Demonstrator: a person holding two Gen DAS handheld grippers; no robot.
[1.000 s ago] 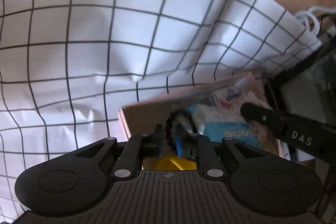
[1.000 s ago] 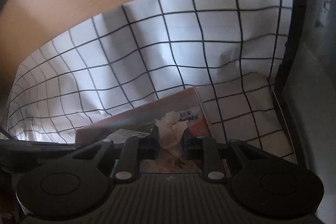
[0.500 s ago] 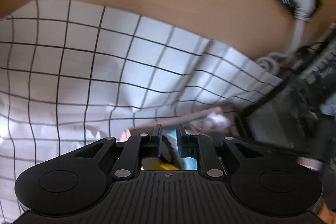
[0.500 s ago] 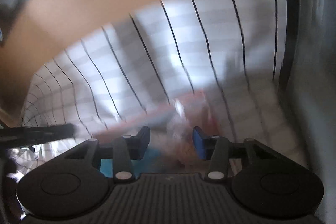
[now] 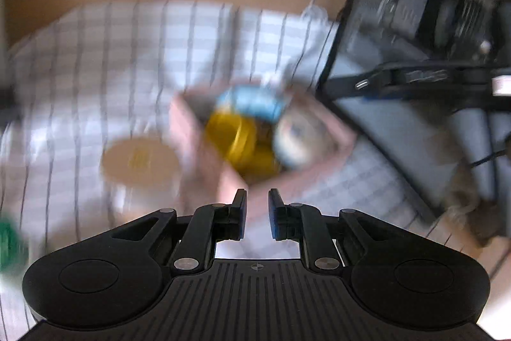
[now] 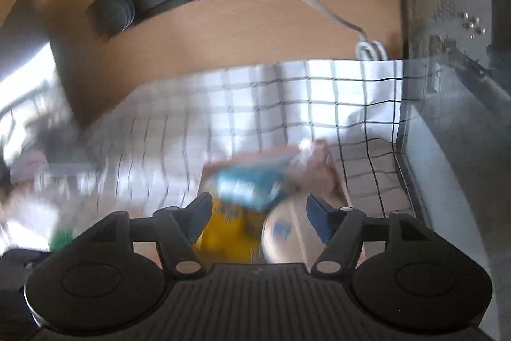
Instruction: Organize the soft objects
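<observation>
Above the worktop: left hand-held gripper (image 5: 257,213), jaws nearly together with only a narrow slit, nothing between them. Right hand-held gripper (image 6: 258,221), jaws wide apart, just been opening, empty; also visible side-on in the left view. Below both: cardboard box (image 5: 198,136) on white grid-checked cloth (image 5: 127,53), holding a blue soft pack (image 5: 252,101), a yellow item (image 5: 236,139) and a pale round item (image 5: 297,139), all blurred. Round tan lid (image 5: 140,160) beside box. Black computer case (image 5: 431,5) at right; white cable (image 6: 316,2) against wooden wall.
</observation>
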